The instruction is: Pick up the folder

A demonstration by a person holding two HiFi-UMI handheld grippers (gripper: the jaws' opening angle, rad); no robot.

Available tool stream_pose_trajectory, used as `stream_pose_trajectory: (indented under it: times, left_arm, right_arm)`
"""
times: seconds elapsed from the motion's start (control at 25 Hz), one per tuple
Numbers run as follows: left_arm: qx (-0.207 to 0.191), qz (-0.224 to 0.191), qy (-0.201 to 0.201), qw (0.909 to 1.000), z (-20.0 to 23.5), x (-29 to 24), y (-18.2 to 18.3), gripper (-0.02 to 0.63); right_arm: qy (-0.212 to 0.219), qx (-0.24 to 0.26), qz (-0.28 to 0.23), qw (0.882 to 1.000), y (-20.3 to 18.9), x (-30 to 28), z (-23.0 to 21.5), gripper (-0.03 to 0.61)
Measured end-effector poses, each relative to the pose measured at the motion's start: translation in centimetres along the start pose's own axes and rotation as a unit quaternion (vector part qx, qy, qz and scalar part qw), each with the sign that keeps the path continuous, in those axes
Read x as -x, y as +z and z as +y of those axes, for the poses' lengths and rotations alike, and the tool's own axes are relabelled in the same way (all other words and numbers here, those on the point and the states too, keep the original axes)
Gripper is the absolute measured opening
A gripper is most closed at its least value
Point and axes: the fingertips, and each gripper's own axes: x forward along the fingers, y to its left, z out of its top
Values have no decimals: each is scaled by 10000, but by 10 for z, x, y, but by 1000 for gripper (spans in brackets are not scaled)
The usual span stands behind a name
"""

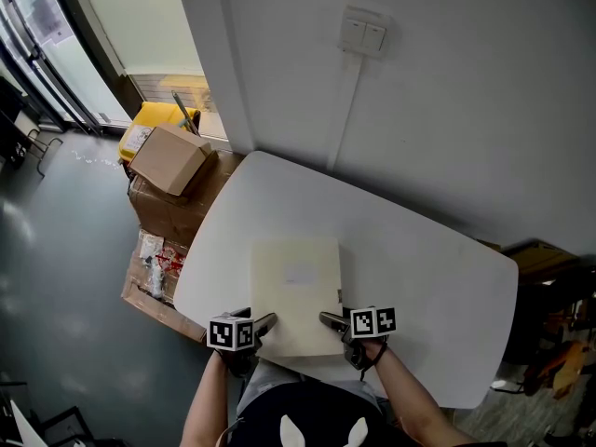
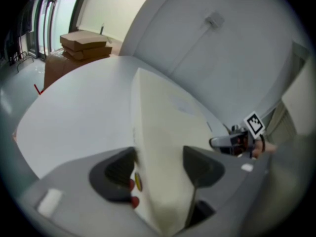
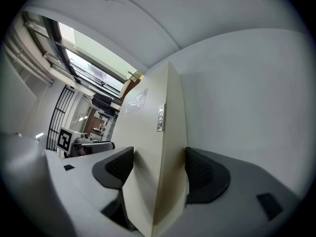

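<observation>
A cream folder (image 1: 298, 291) lies on the white table (image 1: 419, 250), its near edge at the table's front edge. My left gripper (image 1: 255, 327) grips the folder's near left corner and my right gripper (image 1: 332, 321) grips its near right corner. In the left gripper view the folder (image 2: 163, 127) runs between the dark pads (image 2: 116, 169) of the left gripper (image 2: 158, 166), which is shut on it. The right gripper view shows the folder (image 3: 148, 132) edge-on inside the right gripper (image 3: 158, 166), with both pads (image 3: 202, 169) pressed against it.
Cardboard boxes (image 1: 168, 161) and a yellow bin (image 1: 163, 119) stand on the floor beyond the table's left end. A grey wall with a switch (image 1: 363, 33) and a cable runs along the table's far side. Dark clutter (image 1: 559, 333) sits at the right.
</observation>
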Motion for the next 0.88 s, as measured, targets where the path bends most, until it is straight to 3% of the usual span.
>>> stream_pose_trajectory:
  times: [0.28, 0.4, 0.56, 0.88]
  left_arm:
    - [-257, -12, 72, 9996, 0, 2, 6, 305]
    - [-143, 22, 89, 9999, -1, 1, 4, 305]
    - [-361, -64, 136, 9992, -3, 4, 10, 305]
    - [-336, -199, 127, 9992, -9, 9, 19, 305]
  right_arm:
    - [-106, 38, -47, 9999, 1, 2, 1, 299]
    - [-154, 44, -58, 9999, 1, 2, 0, 299]
    - [-176, 29, -94, 9998, 2, 4, 1, 299]
    - [-200, 10, -262, 9995, 9, 12, 5, 299]
